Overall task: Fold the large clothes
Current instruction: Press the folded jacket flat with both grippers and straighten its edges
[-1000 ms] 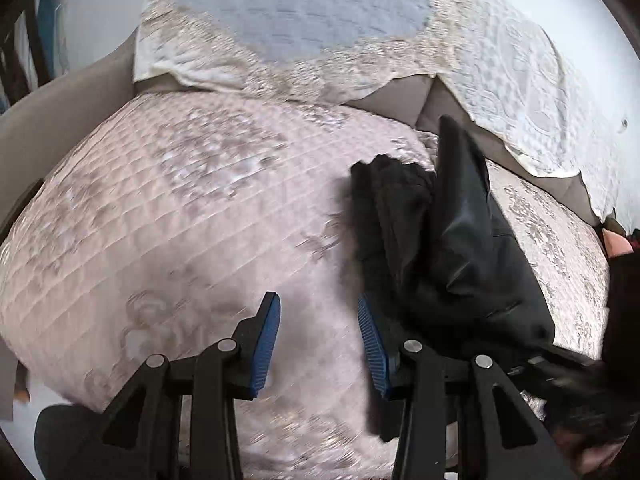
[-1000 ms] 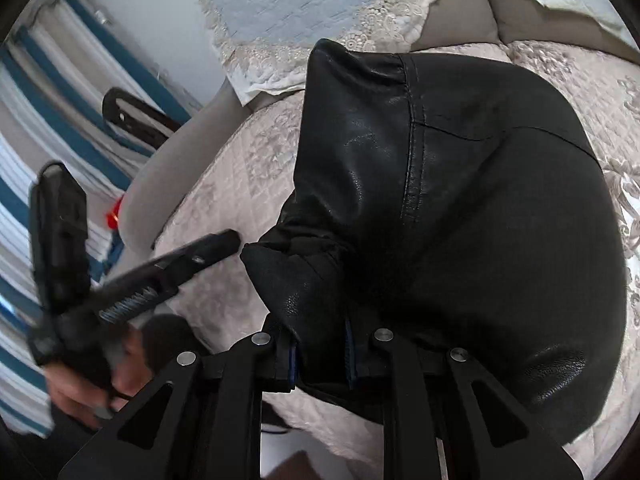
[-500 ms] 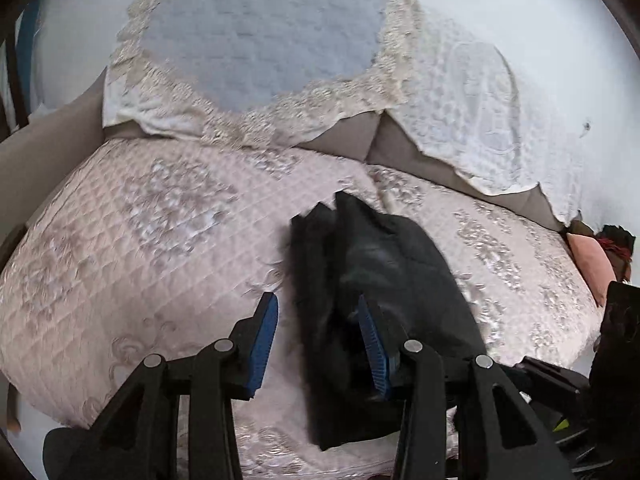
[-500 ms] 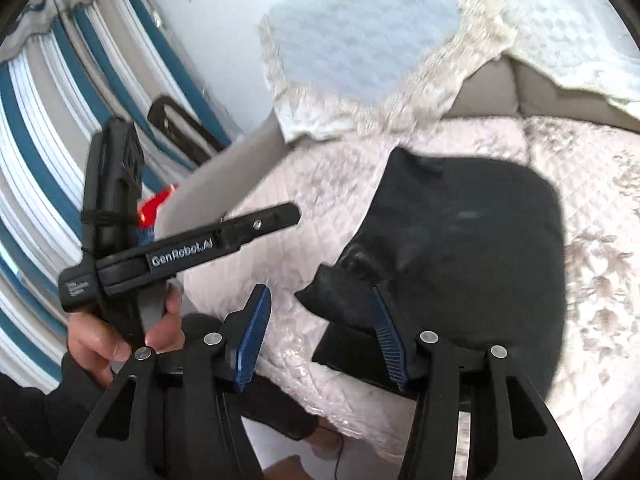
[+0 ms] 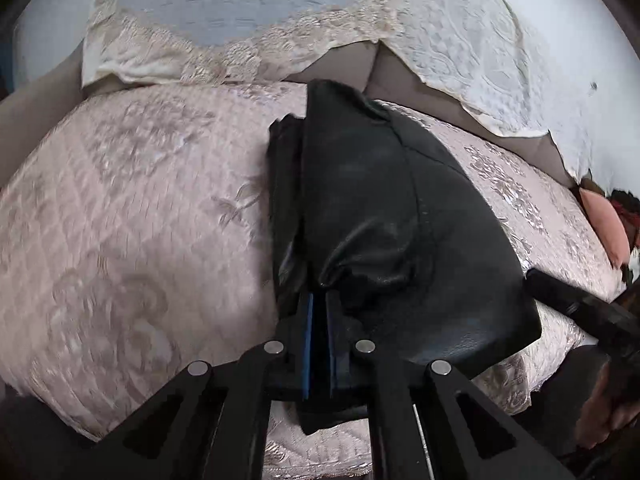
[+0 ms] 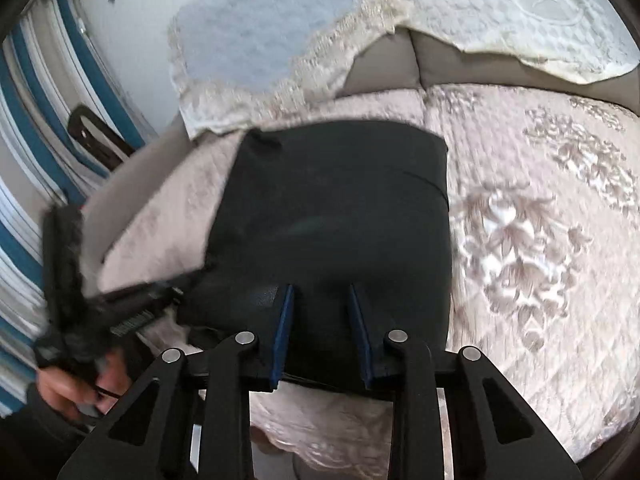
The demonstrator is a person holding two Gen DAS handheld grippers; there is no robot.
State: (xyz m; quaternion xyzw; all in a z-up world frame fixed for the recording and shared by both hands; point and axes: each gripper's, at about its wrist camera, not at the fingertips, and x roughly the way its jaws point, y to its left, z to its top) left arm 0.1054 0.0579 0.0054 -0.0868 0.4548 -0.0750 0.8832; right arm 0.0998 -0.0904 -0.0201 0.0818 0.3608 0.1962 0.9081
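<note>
A black leather garment [image 5: 372, 216] lies folded into a thick bundle on the quilted pink sofa seat [image 5: 132, 216]. My left gripper [image 5: 319, 304] is shut on the garment's near left edge, the leather bunched up between its blue pads. In the right wrist view the same garment [image 6: 340, 208] lies as a flat dark rectangle. My right gripper [image 6: 320, 300] is open over the garment's near edge, its fingers apart above the leather and holding nothing. The left gripper [image 6: 132, 304] shows blurred at the garment's left edge.
Lace-trimmed covers [image 5: 224, 20] hang over the grey sofa back [image 5: 344, 68]. The sofa armrest [image 6: 132, 184] runs along the left, with striped curtains [image 6: 36, 128] behind it. A pink cushion [image 5: 604, 224] lies at the far right. The seat's front edge is just below the grippers.
My right gripper let go of the garment and opened, then came back over its near edge. My left gripper moved onto the garment's left edge and shut on it.
</note>
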